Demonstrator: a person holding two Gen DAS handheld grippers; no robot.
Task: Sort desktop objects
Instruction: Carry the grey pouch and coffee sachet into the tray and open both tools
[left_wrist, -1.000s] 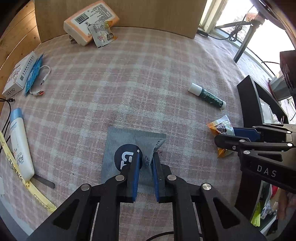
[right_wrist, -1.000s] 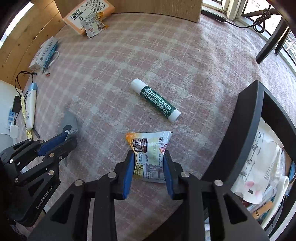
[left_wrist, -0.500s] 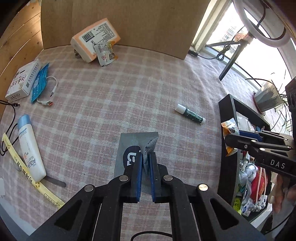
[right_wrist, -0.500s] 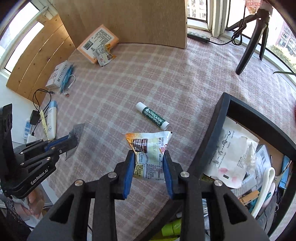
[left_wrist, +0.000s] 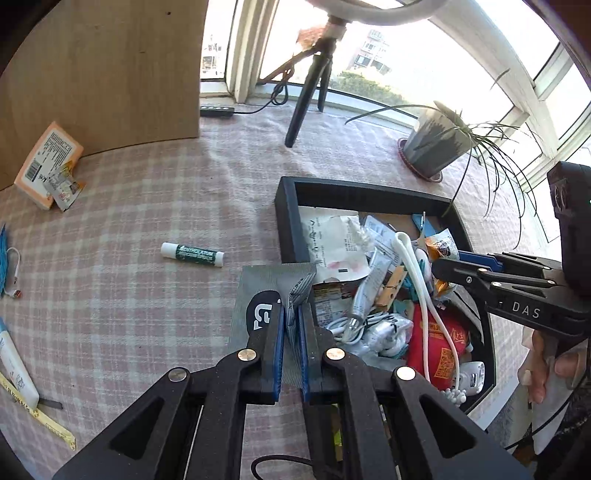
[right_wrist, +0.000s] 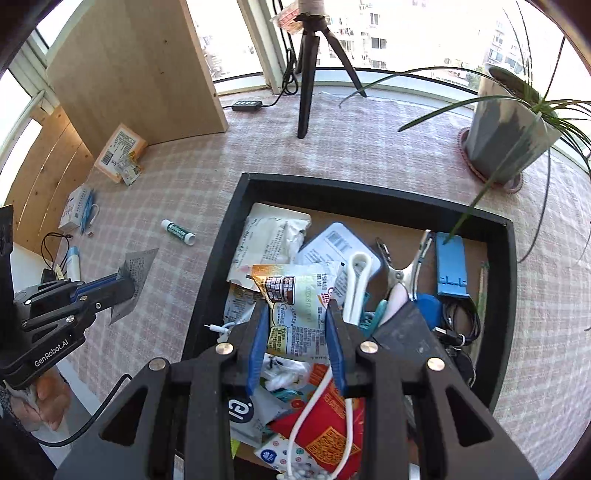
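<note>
A: What is the left gripper (left_wrist: 291, 325) holding?

B: A flat grey packet (left_wrist: 273, 280) with a black and white mark; the two blue pads are squeezed tight on its folded edge; the packet hangs above the checked cloth on the desk (left_wrist: 147, 229), right by the near wall of the black tray (left_wrist: 286, 218)

A: And the right gripper (right_wrist: 297, 325)?

B: It is clamped on a snack packet (right_wrist: 299, 291) that is white, green and orange; the blue pads press on both sides; the packet is up over the inside of the tray, above the pile of things in there

A: What is in the tray?

B: Lots of stuff; a red packet (right_wrist: 332, 413), a white cord (right_wrist: 321, 391), a blue stand (right_wrist: 450, 262), a metal clip (right_wrist: 402, 273) and a white paper bag (right_wrist: 273, 232); they lie all mixed up

A: What is left on the desk?

B: A green and white lip balm stick (left_wrist: 192, 254) lies flat on the cloth, near the tray but not touching it; an orange box (left_wrist: 46, 166) leans at the wooden board (left_wrist: 110, 70) with a small sachet (left_wrist: 64, 184) against it; a white tube (left_wrist: 14, 365) lies at the left edge; a plant pot (left_wrist: 436, 144) stands behind the tray

A: Can you see a hand?

B: Yes; fingers (left_wrist: 535, 369) wrap the right gripper's handle
</note>
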